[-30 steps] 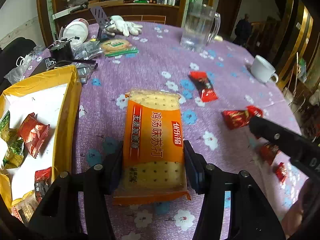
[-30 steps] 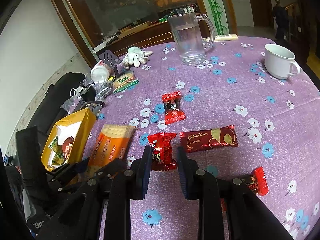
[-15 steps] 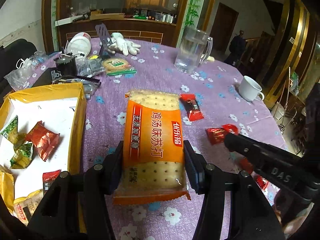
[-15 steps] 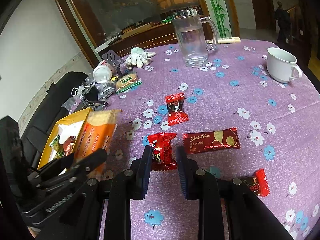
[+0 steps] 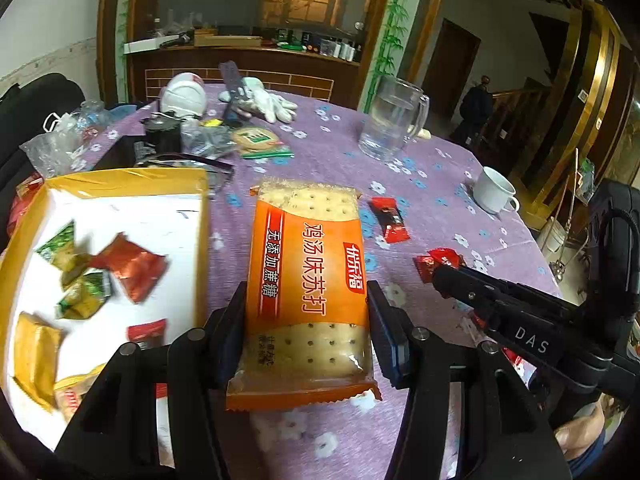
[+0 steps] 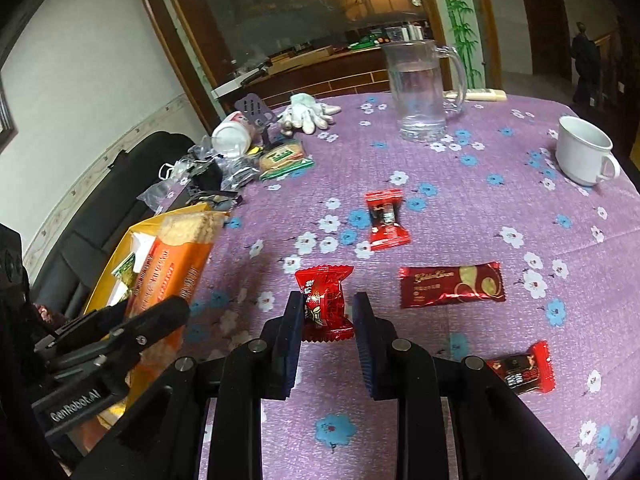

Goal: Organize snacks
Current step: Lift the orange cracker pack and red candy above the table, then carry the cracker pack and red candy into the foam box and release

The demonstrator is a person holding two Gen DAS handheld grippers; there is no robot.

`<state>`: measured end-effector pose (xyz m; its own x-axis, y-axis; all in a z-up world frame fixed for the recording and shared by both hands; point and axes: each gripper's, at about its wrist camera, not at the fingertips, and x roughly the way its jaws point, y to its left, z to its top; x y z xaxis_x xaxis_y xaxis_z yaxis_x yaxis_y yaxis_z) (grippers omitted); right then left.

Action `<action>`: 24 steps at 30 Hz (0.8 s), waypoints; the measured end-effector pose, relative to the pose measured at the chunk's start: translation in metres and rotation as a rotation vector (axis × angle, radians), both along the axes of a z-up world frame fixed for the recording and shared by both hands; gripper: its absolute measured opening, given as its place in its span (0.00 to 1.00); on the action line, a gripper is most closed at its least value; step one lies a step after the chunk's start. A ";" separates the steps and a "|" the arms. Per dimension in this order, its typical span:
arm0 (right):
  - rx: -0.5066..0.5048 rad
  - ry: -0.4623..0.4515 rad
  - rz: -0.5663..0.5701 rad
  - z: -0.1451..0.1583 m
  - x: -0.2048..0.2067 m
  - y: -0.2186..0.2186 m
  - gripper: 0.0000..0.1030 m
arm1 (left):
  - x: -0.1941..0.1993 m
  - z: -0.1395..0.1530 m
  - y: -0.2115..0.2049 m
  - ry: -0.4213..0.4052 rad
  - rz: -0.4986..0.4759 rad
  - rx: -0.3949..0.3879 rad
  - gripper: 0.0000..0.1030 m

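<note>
L gripper (image 5: 306, 312) has both jaws pressed on the long sides of the orange cracker pack (image 5: 306, 280); pack is lifted off the purple floral tablecloth (image 5: 420, 160), pointing fwd, its far end w/ the clear window showing crackers; in R wrist view the same pack (image 6: 172, 264) hangs just beside the yellow box (image 6: 120, 248), partly in front of it. Yellow box (image 5: 200, 208) sits to the L of the pack, white inside, holding loose snacks: a red packet (image 5: 134, 268), 2 green packets (image 5: 82, 288), a yellow-orange one (image 5: 34, 356), a small red one (image 5: 147, 330); more at the near corner, too blurred to tell.

R gripper (image 6: 328, 312) is low at the cloth w/ jaws apart; red candy (image 6: 326, 300) lies between them, L pad touching or almost touching the wrapper, R pad w/ a visible gap; cannot tell if candy is off the cloth. Near it on the cloth: long dark-red bar (image 6: 452, 284) to the R; red-black candy (image 6: 386, 218) farther away; another red-black candy (image 6: 524, 368) near R, beside the gripper.

Farther back: glass mug (image 6: 422, 88) w/ some water; white cup (image 6: 584, 156) at R; white glove (image 6: 308, 114); round biscuit pack w/ green label (image 6: 284, 158); white tub (image 6: 234, 136) on its side amid plastic-bag clutter.
</note>
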<state>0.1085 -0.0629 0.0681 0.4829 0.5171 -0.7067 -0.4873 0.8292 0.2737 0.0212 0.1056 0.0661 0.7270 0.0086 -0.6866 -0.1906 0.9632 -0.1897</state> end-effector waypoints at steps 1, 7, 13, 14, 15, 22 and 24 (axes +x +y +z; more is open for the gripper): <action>0.001 -0.005 0.008 0.001 -0.002 0.002 0.25 | -0.003 0.001 0.004 -0.003 0.008 0.000 0.52; 0.009 -0.013 0.046 0.004 -0.011 0.012 0.25 | -0.025 0.004 0.038 -0.010 0.063 -0.011 0.52; 0.014 -0.020 0.082 0.011 -0.025 0.028 0.25 | -0.050 0.000 0.085 -0.004 0.151 -0.018 0.52; 0.016 -0.018 0.093 0.012 -0.028 0.032 0.25 | -0.053 -0.002 0.094 -0.002 0.170 -0.021 0.52; 0.016 -0.014 0.112 0.013 -0.033 0.039 0.25 | -0.056 -0.004 0.101 0.003 0.186 -0.021 0.52; 0.010 0.007 0.239 0.015 -0.067 0.089 0.24 | -0.071 -0.025 0.139 0.043 0.266 -0.041 0.52; 0.010 0.019 0.270 0.014 -0.075 0.104 0.24 | -0.072 -0.030 0.146 0.050 0.279 -0.051 0.52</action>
